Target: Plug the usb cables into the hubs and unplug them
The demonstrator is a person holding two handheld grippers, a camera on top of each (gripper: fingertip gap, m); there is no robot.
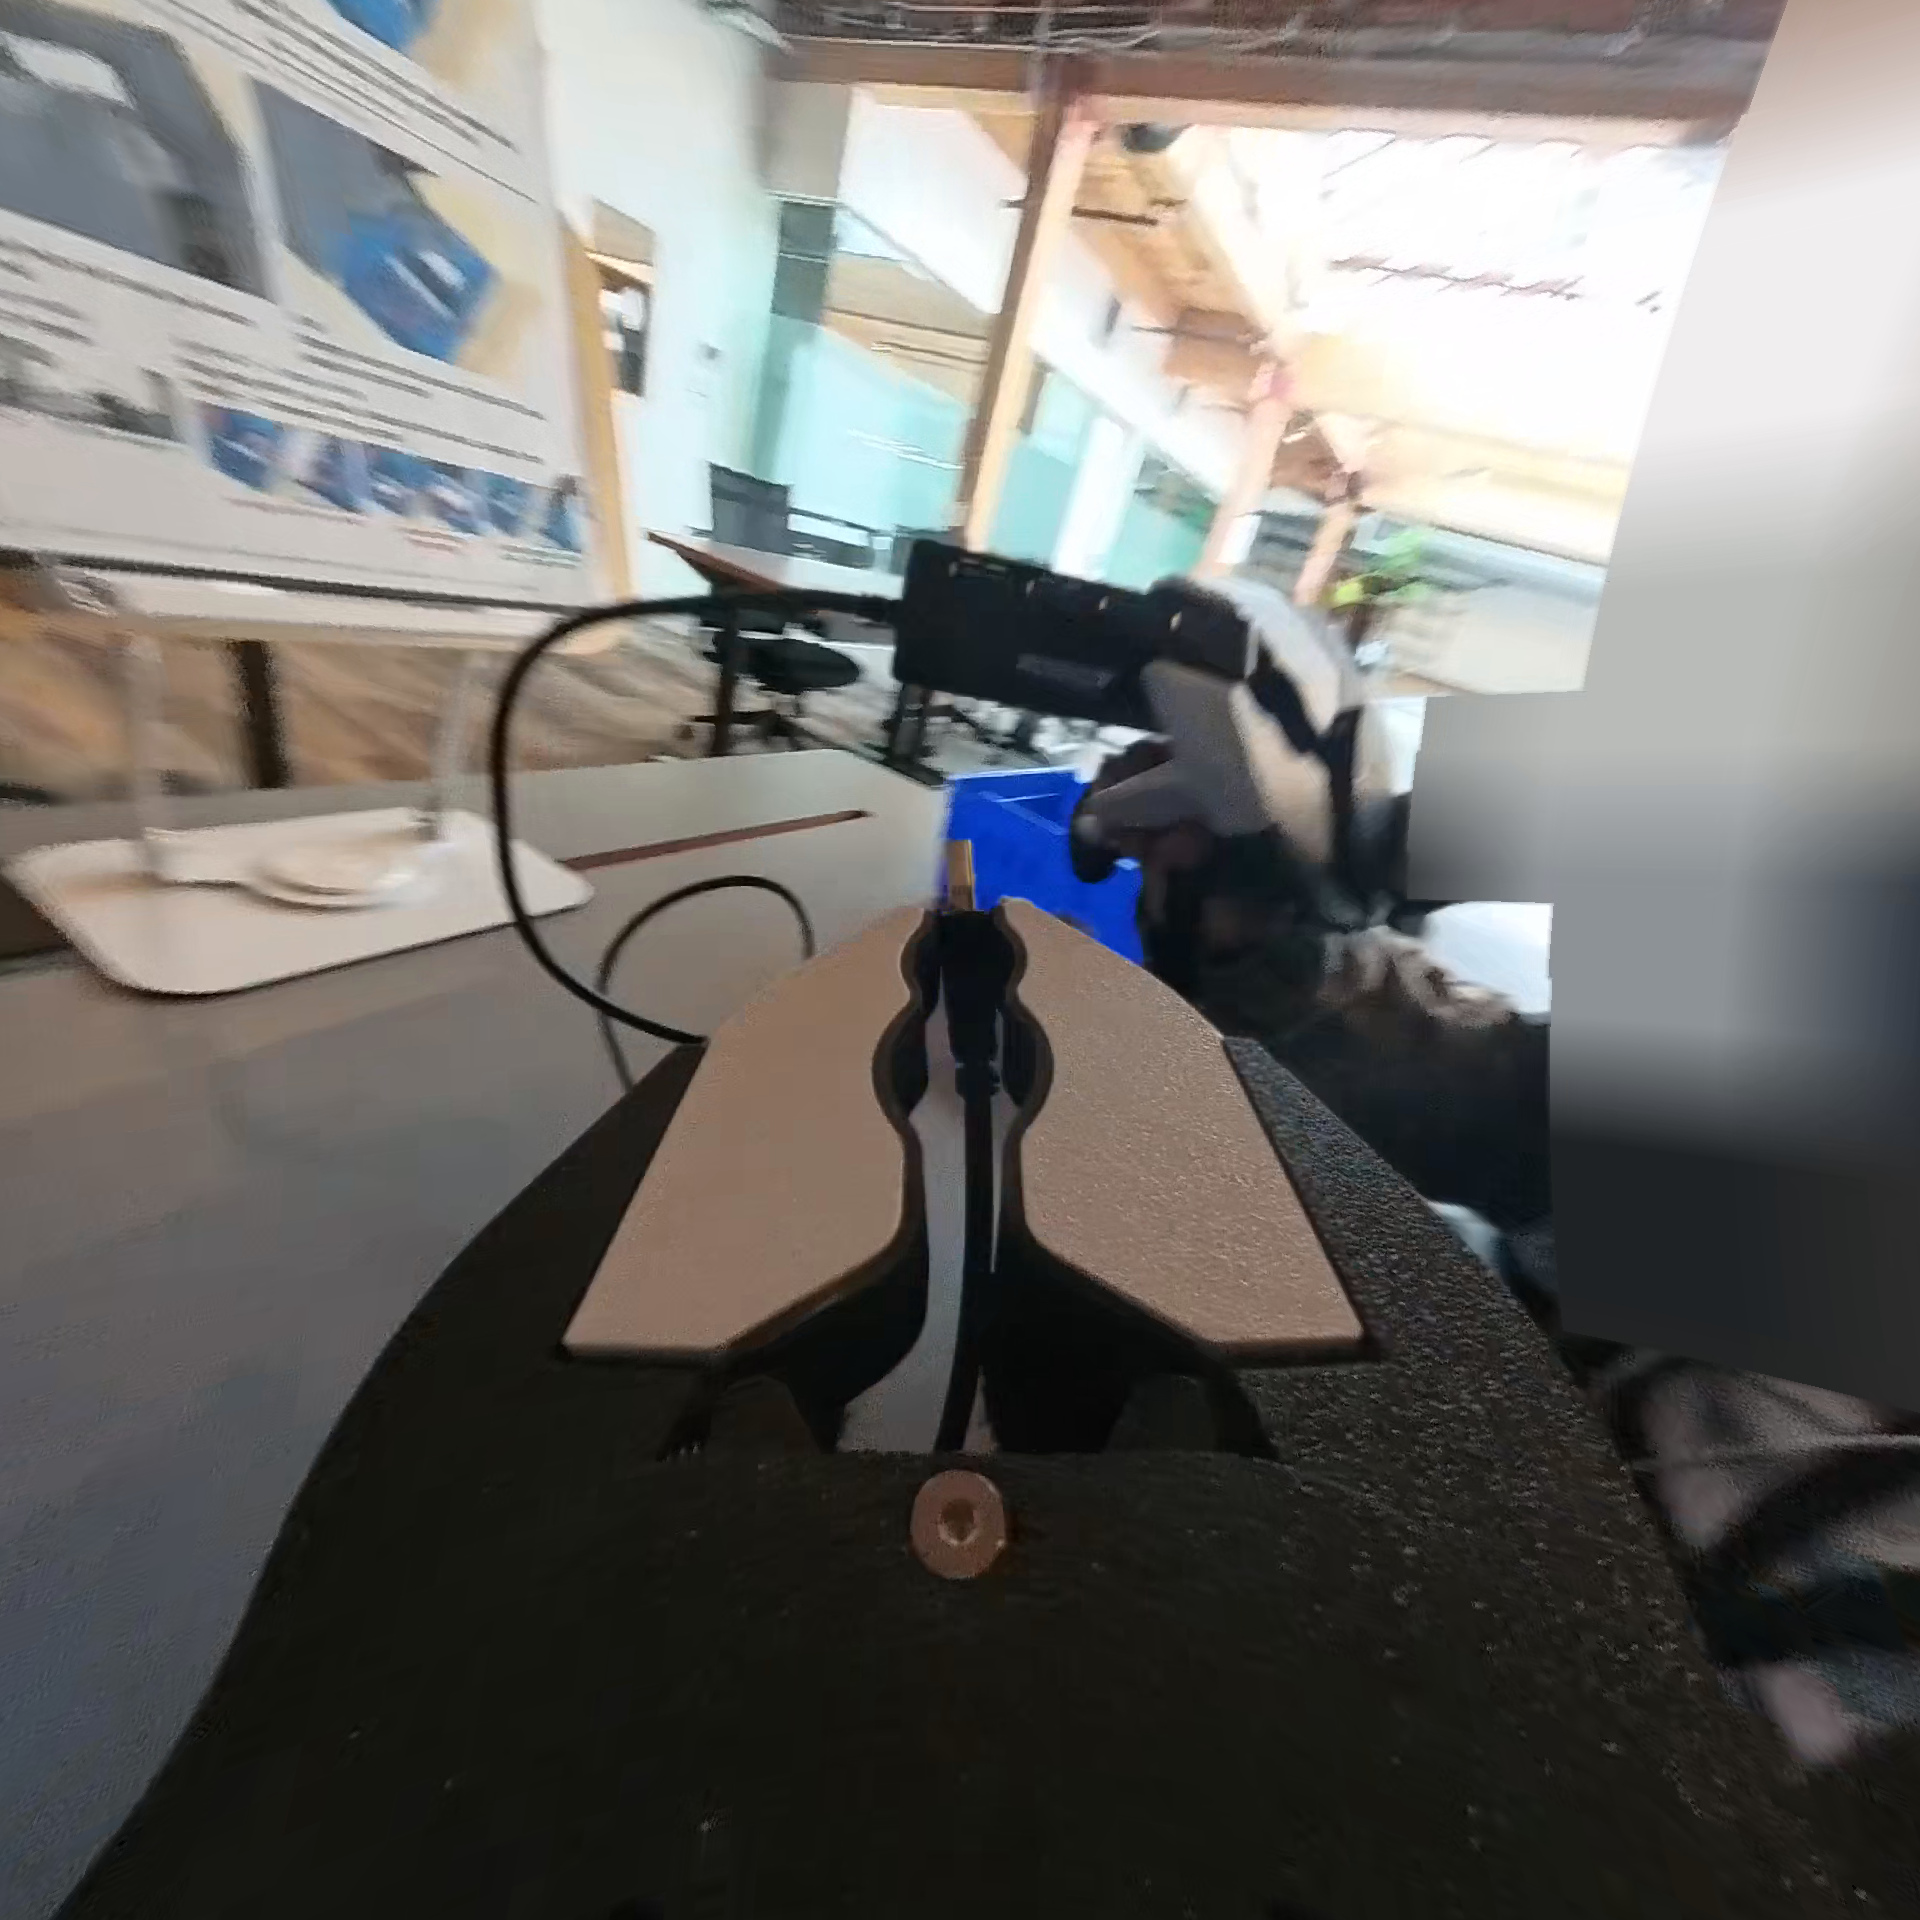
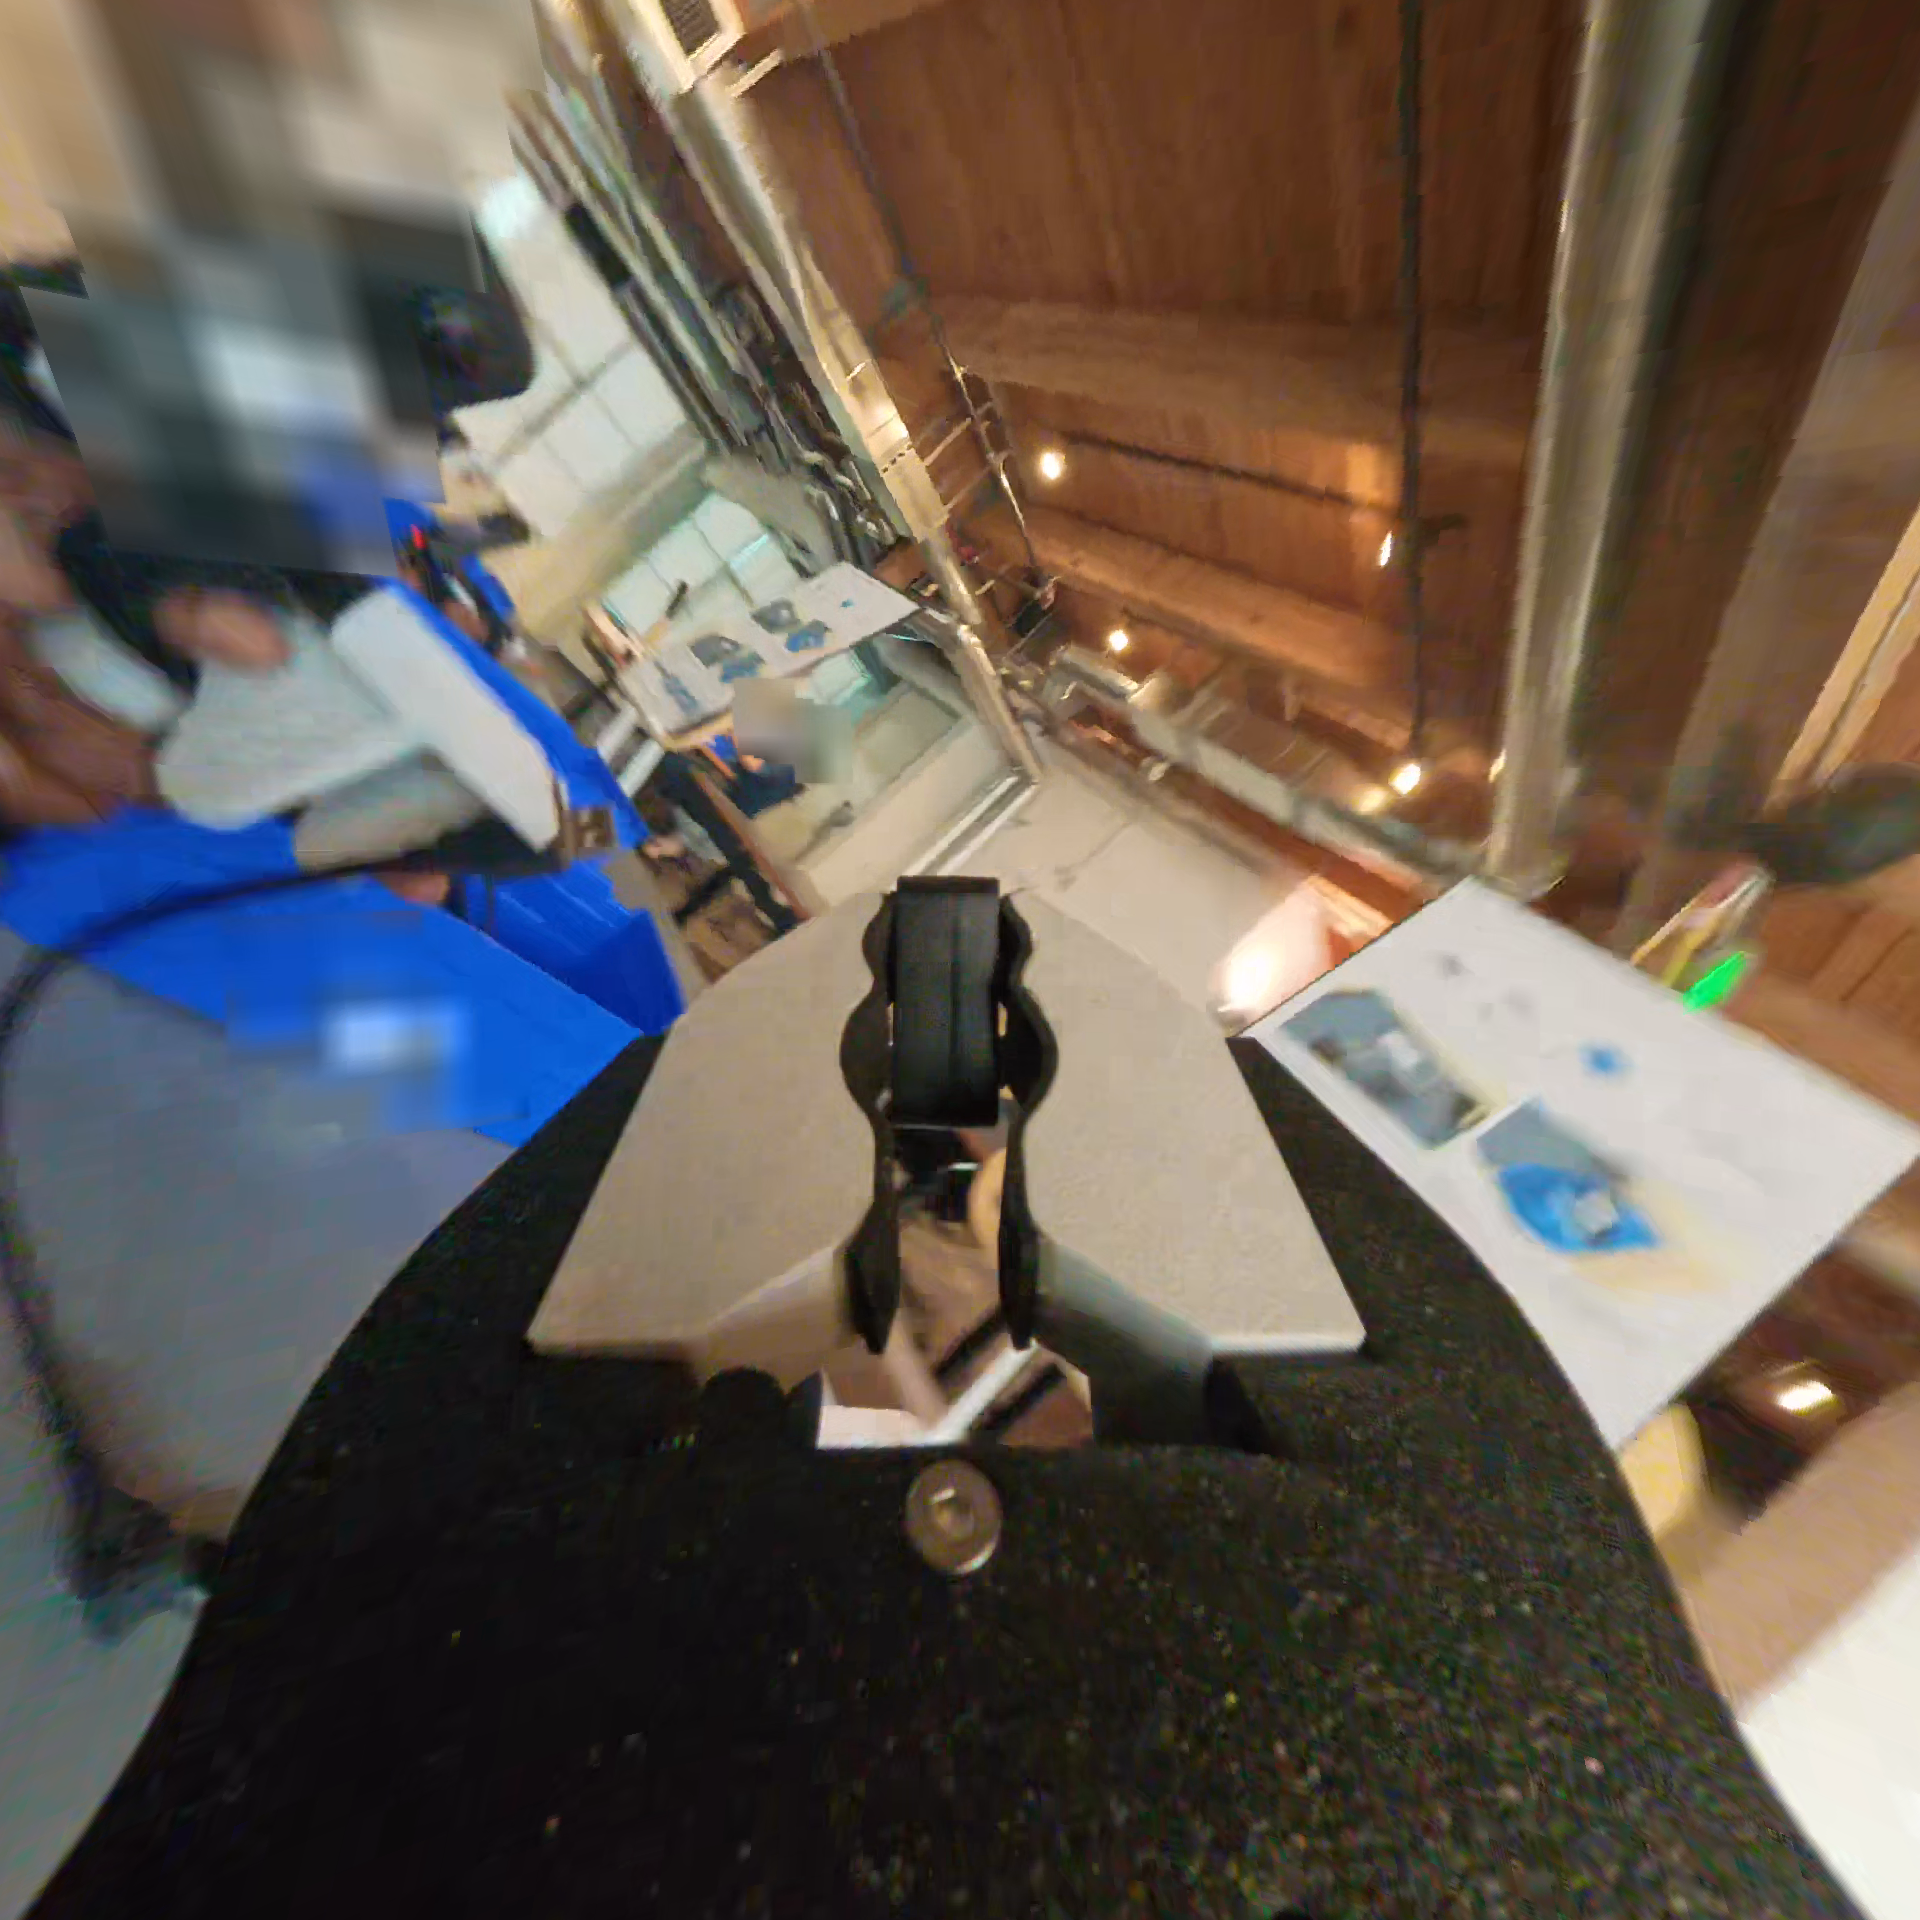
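Note:
My left gripper (image 1: 961,916) is shut on a black USB plug (image 1: 958,883). The plug's metal tip sticks out past the fingertips, and its black cable (image 1: 971,1195) runs back between the fingers. My right gripper (image 2: 945,896) is shut on a black USB hub (image 2: 943,1003) and holds it in the air. In the left wrist view the hub (image 1: 1023,636) hangs above and slightly right of the plug, apart from it, held by the right gripper (image 1: 1221,717). The hub's own cable (image 1: 509,748) loops down to the table. In the right wrist view, the left gripper (image 2: 447,738) and plug tip (image 2: 590,827) show at left.
A blue bin (image 1: 1029,868) stands just beyond the plug. A white flat stand base (image 1: 291,914) lies on the grey table (image 1: 260,1195) at far left, below a poster board (image 1: 260,312). A person's dark sleeve (image 1: 1351,1029) is at right.

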